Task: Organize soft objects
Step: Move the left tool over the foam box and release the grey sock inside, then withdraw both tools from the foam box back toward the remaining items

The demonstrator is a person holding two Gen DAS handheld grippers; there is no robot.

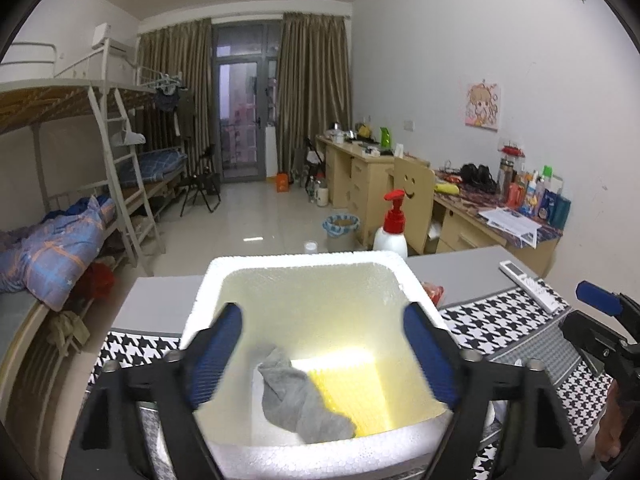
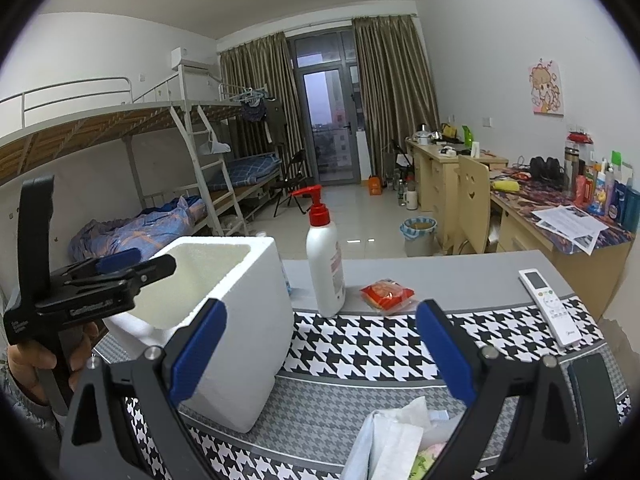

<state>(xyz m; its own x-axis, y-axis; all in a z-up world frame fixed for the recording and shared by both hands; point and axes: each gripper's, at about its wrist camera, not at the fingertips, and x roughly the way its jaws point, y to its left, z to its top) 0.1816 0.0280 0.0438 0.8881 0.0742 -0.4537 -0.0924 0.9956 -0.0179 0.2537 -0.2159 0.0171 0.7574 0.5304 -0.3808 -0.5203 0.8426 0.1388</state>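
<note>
The left claw (image 1: 322,354) hangs spread wide over the white foam box (image 1: 224,276), gripping nothing. Inside, a crumpled grey sock (image 1: 298,396) lies on the box floor, partly covering something yellow I can't identify. The right claw (image 2: 320,354) is equally wide and empty above the houndstooth mat (image 2: 360,344) on the counter (image 2: 440,272); a tissue pack (image 2: 390,440) below is cut off. The pump bottle (image 2: 325,264) label is unreadable.

left gripper (image 1: 320,354) fingers spread wide, right gripper (image 2: 320,350) likewise, both empty
</note>
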